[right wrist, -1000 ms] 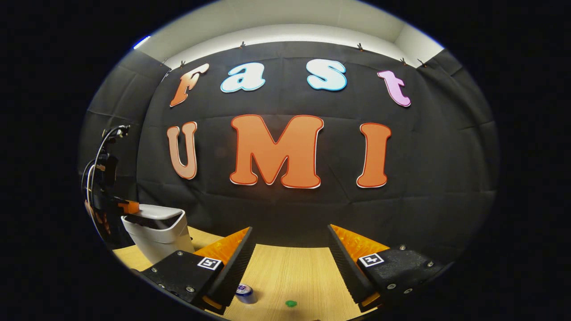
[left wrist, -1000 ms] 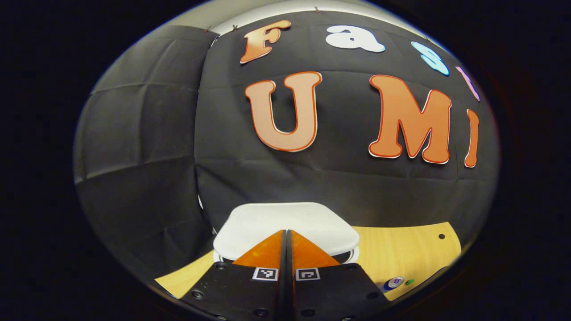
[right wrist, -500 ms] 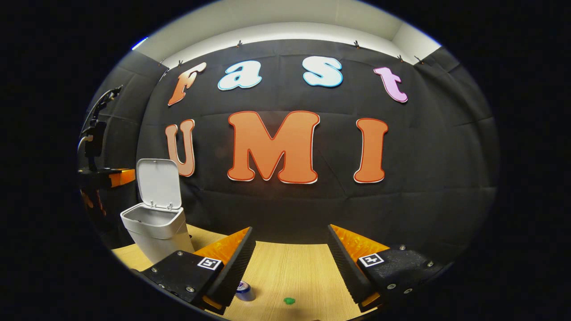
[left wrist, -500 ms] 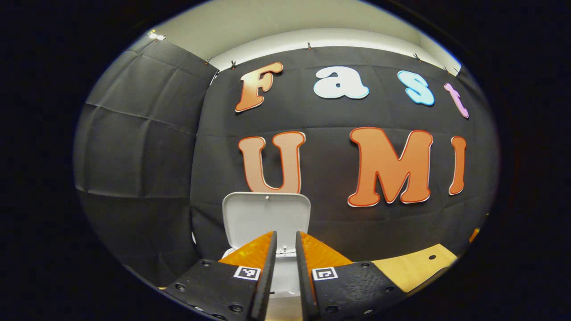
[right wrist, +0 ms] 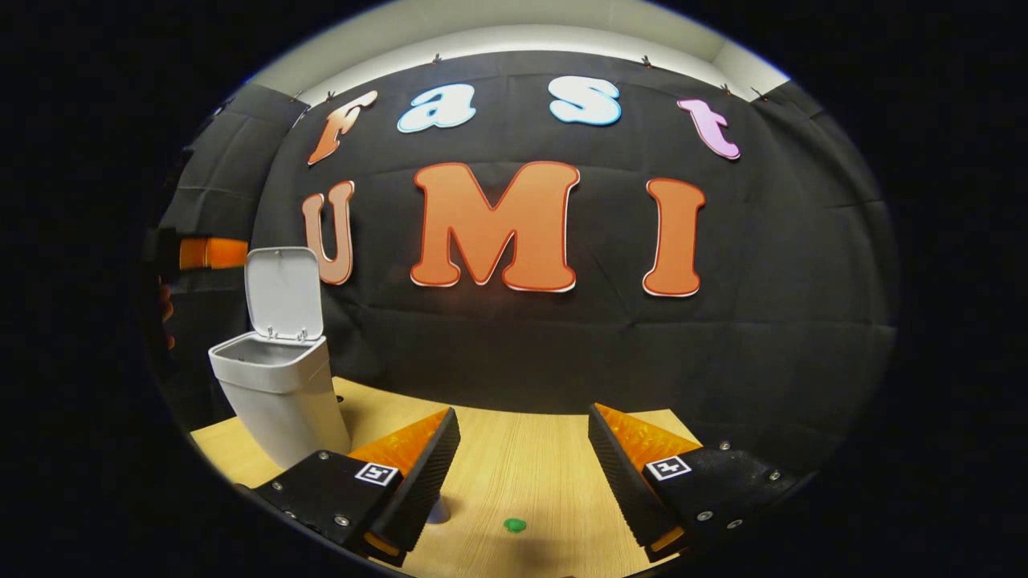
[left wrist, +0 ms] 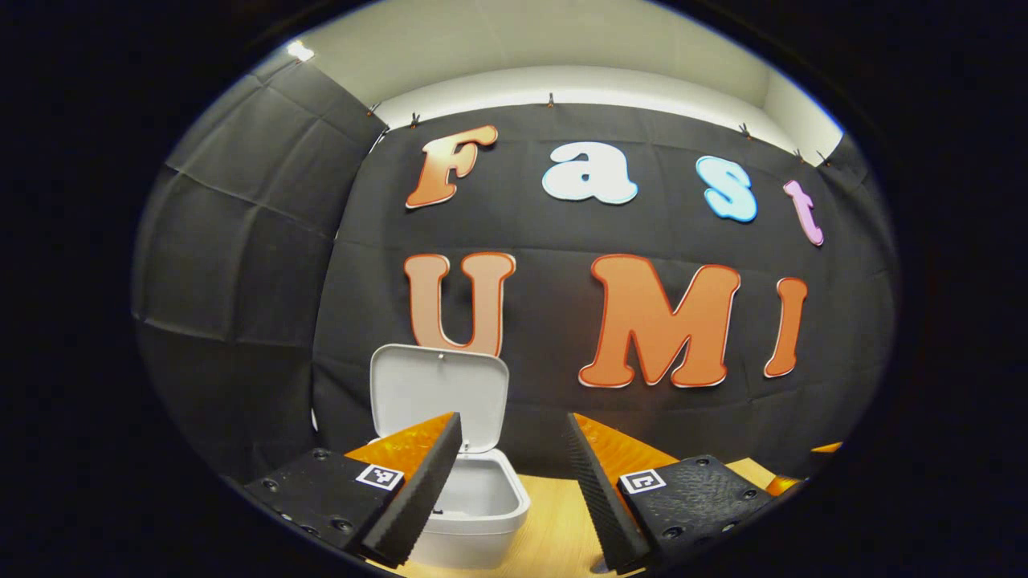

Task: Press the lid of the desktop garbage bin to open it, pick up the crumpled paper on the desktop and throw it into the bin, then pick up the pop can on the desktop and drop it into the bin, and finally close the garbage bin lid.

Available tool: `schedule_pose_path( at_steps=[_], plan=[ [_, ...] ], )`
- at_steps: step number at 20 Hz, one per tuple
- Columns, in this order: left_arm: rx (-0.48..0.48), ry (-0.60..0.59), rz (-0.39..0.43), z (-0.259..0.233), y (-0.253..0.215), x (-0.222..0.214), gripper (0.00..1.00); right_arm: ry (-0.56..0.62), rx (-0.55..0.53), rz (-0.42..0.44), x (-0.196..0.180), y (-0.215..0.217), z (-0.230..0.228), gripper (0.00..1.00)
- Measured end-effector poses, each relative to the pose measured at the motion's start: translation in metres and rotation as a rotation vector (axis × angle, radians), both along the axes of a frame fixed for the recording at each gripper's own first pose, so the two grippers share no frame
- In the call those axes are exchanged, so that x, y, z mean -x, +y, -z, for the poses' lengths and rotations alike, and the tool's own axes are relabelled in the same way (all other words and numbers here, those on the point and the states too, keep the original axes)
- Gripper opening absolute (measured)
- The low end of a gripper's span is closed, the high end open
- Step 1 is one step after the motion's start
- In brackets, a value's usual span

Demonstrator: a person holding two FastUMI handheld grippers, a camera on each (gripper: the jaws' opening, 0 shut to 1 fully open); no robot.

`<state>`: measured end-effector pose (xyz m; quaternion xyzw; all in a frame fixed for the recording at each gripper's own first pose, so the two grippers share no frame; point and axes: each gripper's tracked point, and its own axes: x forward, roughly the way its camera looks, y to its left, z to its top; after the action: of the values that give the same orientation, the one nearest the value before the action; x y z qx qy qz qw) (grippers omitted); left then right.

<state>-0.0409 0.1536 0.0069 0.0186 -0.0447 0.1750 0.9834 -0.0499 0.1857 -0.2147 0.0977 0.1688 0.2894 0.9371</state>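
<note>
The white plastic desktop bin stands at the left of the pale wooden desktop, its flat hinged lid upright and its mouth bare; in the left gripper view the left gripper hangs spread and empty just above and before that bin, the nearer of the two; the right gripper is spread too, holding nothing, well to the bin's right; I judge the paper comes next; no brand or label is legible.
</note>
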Motion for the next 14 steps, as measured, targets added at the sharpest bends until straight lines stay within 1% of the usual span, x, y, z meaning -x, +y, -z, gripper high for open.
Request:
schedule_pose_path(
  at_steps=[2, 3, 4, 9, 10, 13, 14],
  plan=[
    [-0.019, -0.013, -0.014, -0.006, -0.009, 0.006, 0.84, 0.013, 0.015, -0.018, 0.004, 0.004, 0.018, 0.96],
    [-0.027, -0.011, -0.014, -0.007, -0.016, 0.007, 0.82, 0.027, 0.022, -0.028, 0.006, 0.007, 0.029, 0.96],
    [-0.032, -0.007, -0.010, -0.009, -0.024, 0.006, 0.82, 0.040, 0.025, -0.035, 0.009, 0.008, 0.037, 0.96],
    [-0.028, 0.026, 0.050, -0.003, -0.059, 0.007, 0.82, 0.063, 0.064, -0.063, 0.015, 0.015, 0.075, 0.96],
    [-0.034, 0.030, 0.060, -0.005, -0.064, 0.006, 0.85, 0.073, 0.073, -0.074, 0.017, 0.018, 0.085, 0.96],
    [-0.062, 0.039, 0.089, -0.007, -0.083, 0.010, 0.84, 0.108, 0.099, -0.090, 0.020, 0.025, 0.111, 0.96],
    [-0.073, 0.048, 0.100, -0.007, -0.090, 0.010, 0.82, 0.119, 0.105, -0.096, 0.020, 0.027, 0.118, 0.96]
  ],
)
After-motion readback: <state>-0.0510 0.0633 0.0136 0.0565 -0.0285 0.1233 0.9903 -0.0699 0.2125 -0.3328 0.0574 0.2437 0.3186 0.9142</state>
